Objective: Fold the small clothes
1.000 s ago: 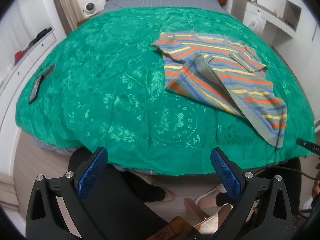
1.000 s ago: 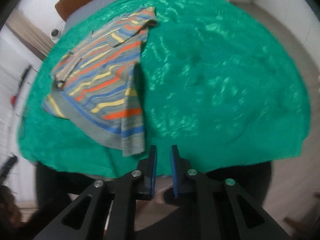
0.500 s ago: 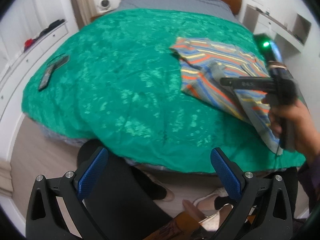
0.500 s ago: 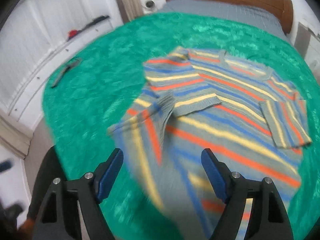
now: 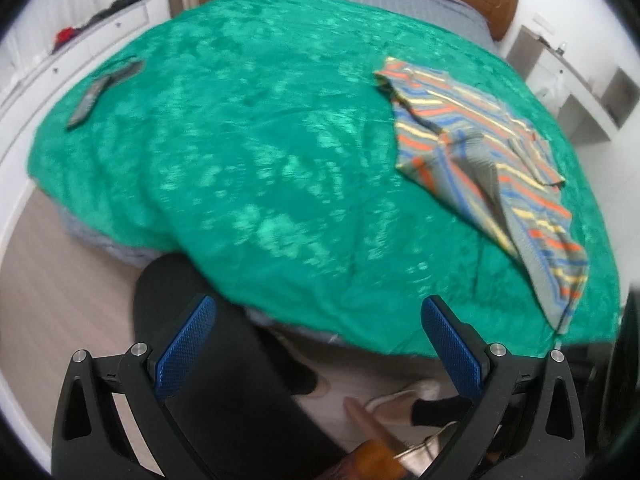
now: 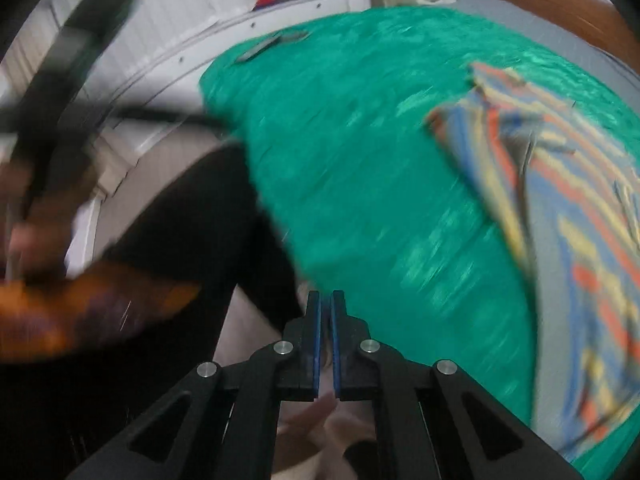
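Striped shirt (image 5: pixel 492 168) lies rumpled on the green bedspread (image 5: pixel 260 160), toward its right edge. Left gripper (image 5: pixel 318 344) gapes wide off the bedspread's foot, empty; right gripper (image 6: pixel 325 340) nearly pinched closed, gripping nothing.

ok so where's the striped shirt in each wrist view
Left wrist: the striped shirt lies right of centre on the green bedspread, running toward the lower right.
Right wrist: the shirt fills the right edge, blurred.
Shared landmark: the dark flat items near the bedspread's far left edge.
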Motion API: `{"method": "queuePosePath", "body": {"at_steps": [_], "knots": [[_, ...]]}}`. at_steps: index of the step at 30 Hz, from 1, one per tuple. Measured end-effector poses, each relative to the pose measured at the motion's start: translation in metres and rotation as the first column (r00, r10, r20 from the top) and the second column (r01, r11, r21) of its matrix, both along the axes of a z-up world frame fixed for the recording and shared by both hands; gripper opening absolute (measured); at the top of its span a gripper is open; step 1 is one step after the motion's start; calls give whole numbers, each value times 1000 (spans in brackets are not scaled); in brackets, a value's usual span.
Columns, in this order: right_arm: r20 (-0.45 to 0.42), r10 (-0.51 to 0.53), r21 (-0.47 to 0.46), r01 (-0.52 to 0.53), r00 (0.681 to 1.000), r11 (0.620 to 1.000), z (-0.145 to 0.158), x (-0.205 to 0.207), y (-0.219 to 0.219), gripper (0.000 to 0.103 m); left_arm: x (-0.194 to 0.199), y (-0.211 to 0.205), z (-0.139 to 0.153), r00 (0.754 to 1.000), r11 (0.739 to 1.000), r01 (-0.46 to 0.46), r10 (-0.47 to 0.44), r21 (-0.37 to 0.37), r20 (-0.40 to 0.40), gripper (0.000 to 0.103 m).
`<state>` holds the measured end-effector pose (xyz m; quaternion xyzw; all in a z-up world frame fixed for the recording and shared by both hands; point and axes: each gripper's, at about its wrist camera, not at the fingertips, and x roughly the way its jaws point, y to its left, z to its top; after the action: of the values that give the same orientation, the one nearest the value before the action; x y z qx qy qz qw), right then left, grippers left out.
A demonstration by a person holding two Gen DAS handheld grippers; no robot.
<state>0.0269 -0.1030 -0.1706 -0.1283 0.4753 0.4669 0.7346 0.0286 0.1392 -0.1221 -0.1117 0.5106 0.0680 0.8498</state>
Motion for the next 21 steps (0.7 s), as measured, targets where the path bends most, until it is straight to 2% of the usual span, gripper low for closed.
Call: {"method": "queuePosePath", "body": {"at_steps": [1,2,3,4,5,6,8,10,13,15,16,17,19,21], "knots": [[-9,-26,5,26,1000,1000,-3,-6,-10,16,6,-3,-2,1000,1000,12,-13,-20,-9,102],[-15,-59,14,59,998,998,-3,-4,-20,33,10,-5,-3,1000,999,23,-23,-37,-13,102],[-13,-104,20,104,994,994,-3,1,-28,43,14,-8,-3,999,998,31,-31,-45,-14,102],[3,-169,24,169,986,985,-1,11,-39,60,17,-12,-3,999,998,39,-39,-46,-12,102],[27,-248,32,247,968,969,4,26,-52,67,19,-15,-2,999,998,47,-47,-40,-8,102],[41,-310,53,308,950,950,11,44,-62,67,20,-20,0,998,998,56,-56,-29,-4,102],[46,-371,75,367,928,927,20,83,-66,69,21,-27,1,998,998,63,-63,-18,-6,102],[34,-378,67,376,925,924,21,124,-54,69,18,-32,3,998,998,68,-68,-19,-5,102],[9,-395,47,394,919,918,3,174,-24,68,6,-32,11,998,998,64,-64,-4,8,102],[-42,-399,7,400,916,917,-15,195,-13,45,0,-26,14,999,999,53,-53,10,11,102],[-83,-391,-20,390,917,920,-27,202,-4,13,-3,-21,15,999,999,44,-44,19,11,102],[-79,-388,-33,386,918,922,-31,206,0,7,-8,-14,14,1000,999,29,-29,31,9,102],[-42,-353,7,354,935,935,-20,190,0,7,-13,-4,9,1000,999,8,-8,37,7,102],[-15,-229,88,229,973,969,9,143,2,7,-13,8,-1,1000,1000,-7,7,2,-6,102]]}}
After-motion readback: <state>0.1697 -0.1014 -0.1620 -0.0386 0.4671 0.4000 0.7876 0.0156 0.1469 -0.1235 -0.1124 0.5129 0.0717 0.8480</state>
